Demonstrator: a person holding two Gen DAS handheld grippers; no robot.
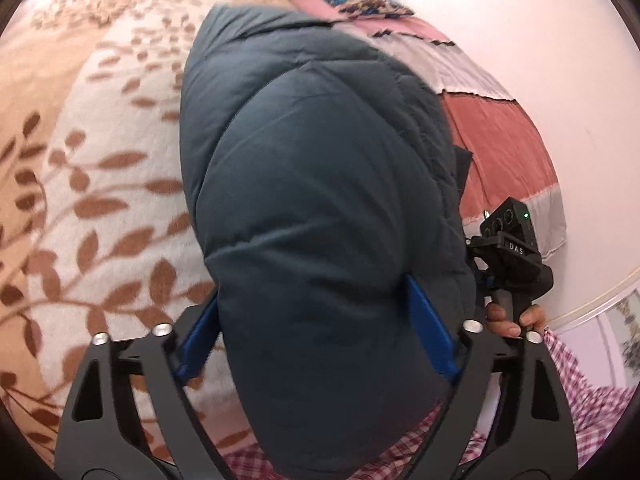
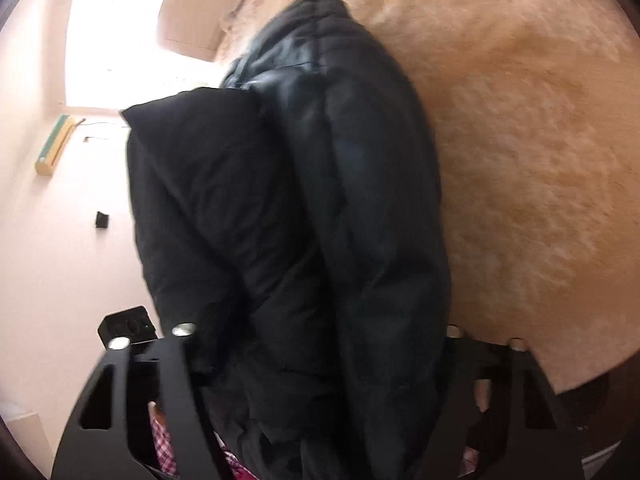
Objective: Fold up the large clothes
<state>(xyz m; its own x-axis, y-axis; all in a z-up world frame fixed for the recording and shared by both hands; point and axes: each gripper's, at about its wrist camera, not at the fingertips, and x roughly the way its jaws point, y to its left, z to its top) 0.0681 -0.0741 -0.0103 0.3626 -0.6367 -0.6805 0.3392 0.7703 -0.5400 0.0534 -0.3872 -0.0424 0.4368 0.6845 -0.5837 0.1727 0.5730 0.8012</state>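
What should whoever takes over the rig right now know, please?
Left gripper: blue fingers press both sides of the dark puffer jacket, gripping the bundle.
Right gripper: jacket fills the space between its fingers, which are hidden; grip cannot be told.
Jacket: doubled over into thick layers and held between both grippers above the leaf-patterned blanket.
Done: main folds seem made.
Left: probably lower the bundle onto the blanket, release, and tidy the loose edges.
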